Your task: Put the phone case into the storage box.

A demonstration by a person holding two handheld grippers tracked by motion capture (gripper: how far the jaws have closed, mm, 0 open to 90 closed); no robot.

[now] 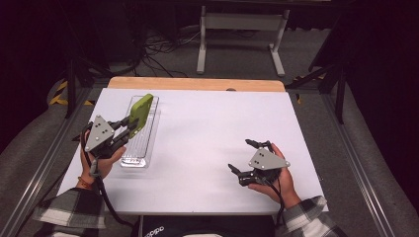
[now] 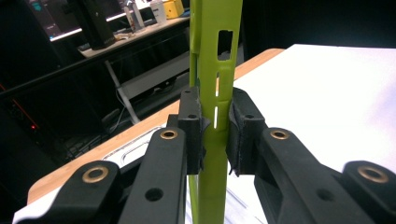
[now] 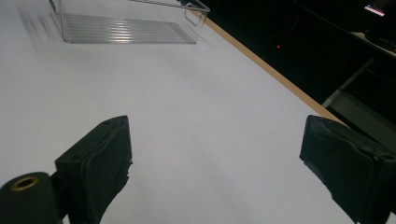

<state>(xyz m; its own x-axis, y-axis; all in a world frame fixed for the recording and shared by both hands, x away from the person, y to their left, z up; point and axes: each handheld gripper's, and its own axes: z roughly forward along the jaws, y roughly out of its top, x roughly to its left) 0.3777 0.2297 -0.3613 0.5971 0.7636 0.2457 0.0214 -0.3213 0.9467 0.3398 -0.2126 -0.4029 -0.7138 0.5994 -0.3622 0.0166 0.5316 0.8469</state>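
Floor: grey (image 1: 316, 54), cables (image 1: 158, 49) strewn across it
Furniture: white frame stand (image 1: 242, 22) beyond the table
Light: dim, dark surroundings

White lettering on a dark garment (image 1: 154, 230) at the table's near edge is too blurred to read.

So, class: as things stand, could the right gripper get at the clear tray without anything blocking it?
Probably yes. The right gripper is open and holds nothing, and bare white table lies between it and the clear tray. The left gripper holds a green board over the tray's far part.
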